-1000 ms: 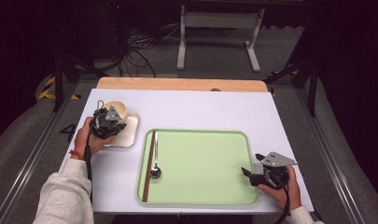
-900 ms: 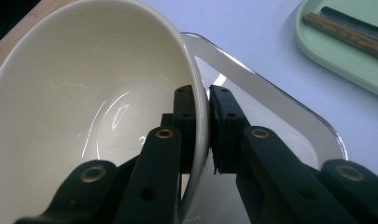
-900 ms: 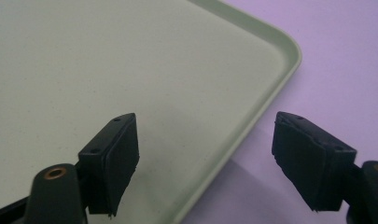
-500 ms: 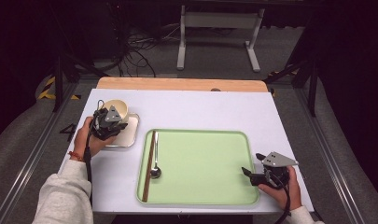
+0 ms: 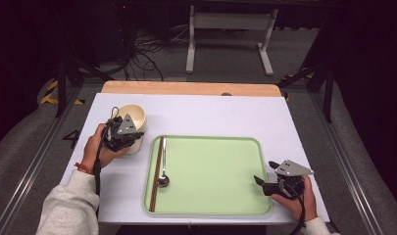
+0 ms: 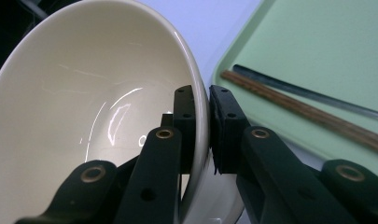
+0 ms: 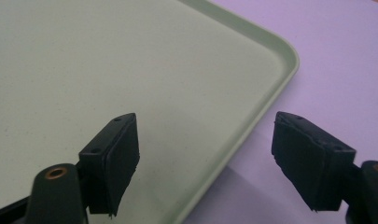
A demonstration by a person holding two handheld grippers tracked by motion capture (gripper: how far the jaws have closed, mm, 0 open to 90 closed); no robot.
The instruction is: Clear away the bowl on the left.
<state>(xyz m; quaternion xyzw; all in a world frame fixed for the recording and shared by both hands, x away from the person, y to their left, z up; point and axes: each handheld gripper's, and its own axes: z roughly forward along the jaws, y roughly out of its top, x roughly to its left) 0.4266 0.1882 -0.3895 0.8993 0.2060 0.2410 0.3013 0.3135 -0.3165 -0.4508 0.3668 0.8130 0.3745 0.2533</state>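
My left gripper (image 6: 201,135) pinches the rim of the cream bowl (image 6: 84,116), 1 jaw inside the wall and 1 outside, closed tight on it. The bowl sits tilted just left of the green tray (image 5: 210,203), off its far-left corner. My right gripper (image 7: 214,163) hovers with jaws spread wide and empty, straddling the tray's right edge near its front corner.

I judge the step in hand to be carrying the bowl onto the tray. The next move calls for a level lift over the tray's raised lip, clear of the wooden chopsticks (image 5: 158,164) and metal spoon (image 5: 163,169) lying along the tray's left side.

The tray rests on a white tabletop (image 5: 210,117); beyond it stretch grey floor, tangled cables (image 5: 142,56) and a white stand (image 5: 228,34).
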